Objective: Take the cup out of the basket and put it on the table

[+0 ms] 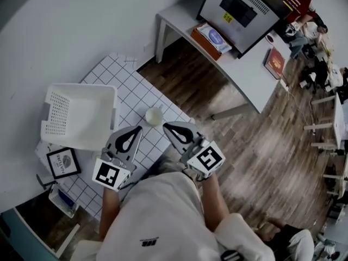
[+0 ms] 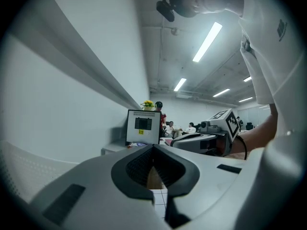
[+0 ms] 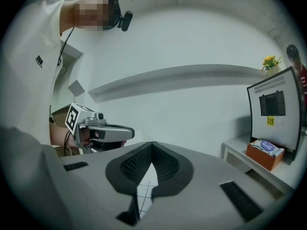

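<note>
Head view is showing me holding both claws side by side above the gridded worktop (image 1: 136, 91). My left claw (image 1: 136, 130) and my right claw (image 1: 169, 128) are each sitting with jaws pressed together and gripping nothing, as both gripper views are showing too. The cup (image 1: 154, 116) is standing on the worktop just ahead of the two tips, between them and untouched. The white basket (image 1: 79, 116) is lying on the outer side of my left claw, apart from the cup.

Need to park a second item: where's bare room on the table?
Widest bare patch: table between the basket and the far edge, beyond the cup. A smaller strip lies between the frame and the person's left arm. Crowded: the left side, where basket and frame sit close.
</note>
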`<control>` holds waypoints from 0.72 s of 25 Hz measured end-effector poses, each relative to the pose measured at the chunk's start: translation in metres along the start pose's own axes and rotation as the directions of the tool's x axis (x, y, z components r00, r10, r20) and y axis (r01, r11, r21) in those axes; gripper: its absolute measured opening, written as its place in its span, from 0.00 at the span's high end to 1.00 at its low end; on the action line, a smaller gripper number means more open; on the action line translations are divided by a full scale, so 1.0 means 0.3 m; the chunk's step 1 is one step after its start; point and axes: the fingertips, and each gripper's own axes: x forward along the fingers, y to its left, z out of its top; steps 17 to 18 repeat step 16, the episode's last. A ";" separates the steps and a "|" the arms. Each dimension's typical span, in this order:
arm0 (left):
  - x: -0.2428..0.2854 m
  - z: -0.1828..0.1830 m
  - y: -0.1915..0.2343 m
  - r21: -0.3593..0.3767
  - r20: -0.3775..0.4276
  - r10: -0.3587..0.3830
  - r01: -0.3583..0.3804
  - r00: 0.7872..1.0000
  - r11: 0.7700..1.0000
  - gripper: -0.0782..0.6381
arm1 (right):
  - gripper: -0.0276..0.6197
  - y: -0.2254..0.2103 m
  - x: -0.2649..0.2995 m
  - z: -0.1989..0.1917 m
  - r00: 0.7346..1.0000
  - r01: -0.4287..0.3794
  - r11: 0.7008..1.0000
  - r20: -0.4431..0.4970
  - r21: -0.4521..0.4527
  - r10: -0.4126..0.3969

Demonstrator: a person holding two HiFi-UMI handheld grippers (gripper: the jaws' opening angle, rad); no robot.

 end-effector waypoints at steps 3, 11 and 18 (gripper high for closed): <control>-0.001 0.004 0.004 0.001 0.004 0.004 -0.004 1.000 1.000 0.88 | 0.94 0.007 -0.001 -0.005 1.000 -0.006 1.000 -0.005 -0.001 0.006; -0.006 -0.008 0.010 -0.004 -0.006 0.015 -0.015 1.000 1.000 0.88 | 0.94 0.018 0.002 -0.014 1.000 -0.025 1.000 -0.009 -0.002 0.025; -0.005 -0.012 0.012 -0.009 -0.012 0.020 -0.020 1.000 1.000 0.88 | 0.94 0.020 0.001 -0.014 1.000 -0.030 1.000 -0.007 -0.005 0.030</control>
